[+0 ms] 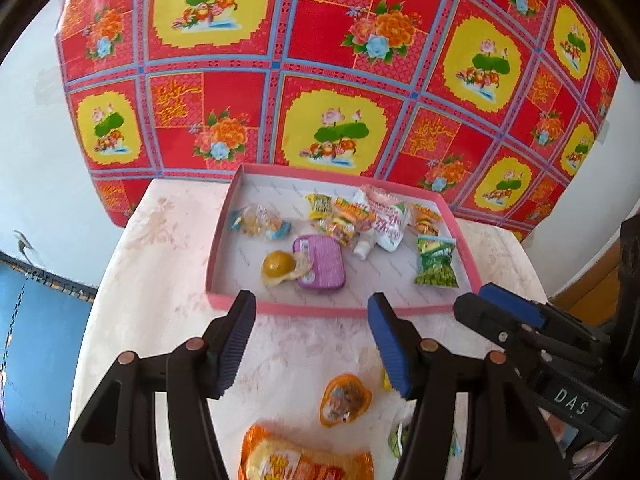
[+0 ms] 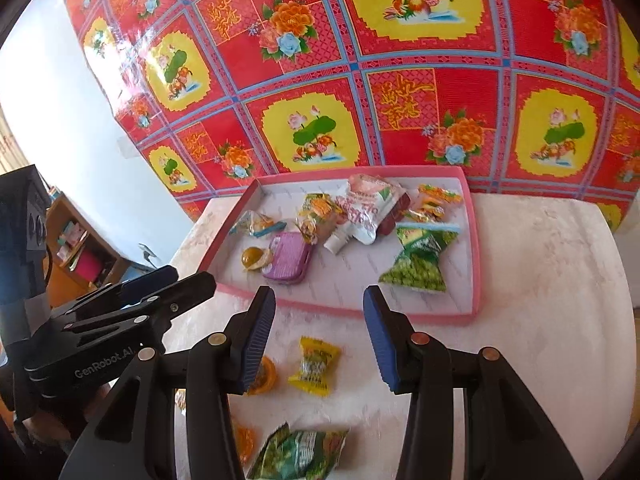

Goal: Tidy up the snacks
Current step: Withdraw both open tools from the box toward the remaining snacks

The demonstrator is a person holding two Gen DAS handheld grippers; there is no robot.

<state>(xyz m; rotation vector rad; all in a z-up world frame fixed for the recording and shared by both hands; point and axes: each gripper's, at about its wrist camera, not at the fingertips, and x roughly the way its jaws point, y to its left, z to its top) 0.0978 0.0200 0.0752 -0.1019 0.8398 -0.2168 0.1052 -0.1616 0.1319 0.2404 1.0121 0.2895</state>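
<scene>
1. Tray (image 1: 224,236), pink-rimmed with a pale floor, lies on the far part of a pale marbled table (image 1: 160,264), against a red floral cloth (image 1: 360,60) hung behind it.
2. Snacks in the tray: a purple tin (image 1: 320,262) touching a round yellow jelly cup (image 1: 279,266); a white spouted pouch (image 1: 380,226) near the middle; a green pea packet (image 1: 436,262) at the right side; a clear wrapped sweet (image 1: 260,222) at the left.
3. Snacks on the bare table, near side of the tray: a yellow wrapped candy (image 2: 316,364), an orange heart-shaped cup (image 1: 346,400), a large orange packet (image 1: 304,458) at the lower edge, and a green packet (image 2: 300,454), the last somewhat blurred, so its print cannot be read.
4. Left gripper (image 1: 312,340) hovers above the table just short of the tray rim; its blue-padded fingers stand wide apart and hold nothing.
5. Right gripper (image 2: 320,340) hovers beside it, jaws likewise spread wide and empty, with the yellow wrapped candy lying on the table below the gap.
</scene>
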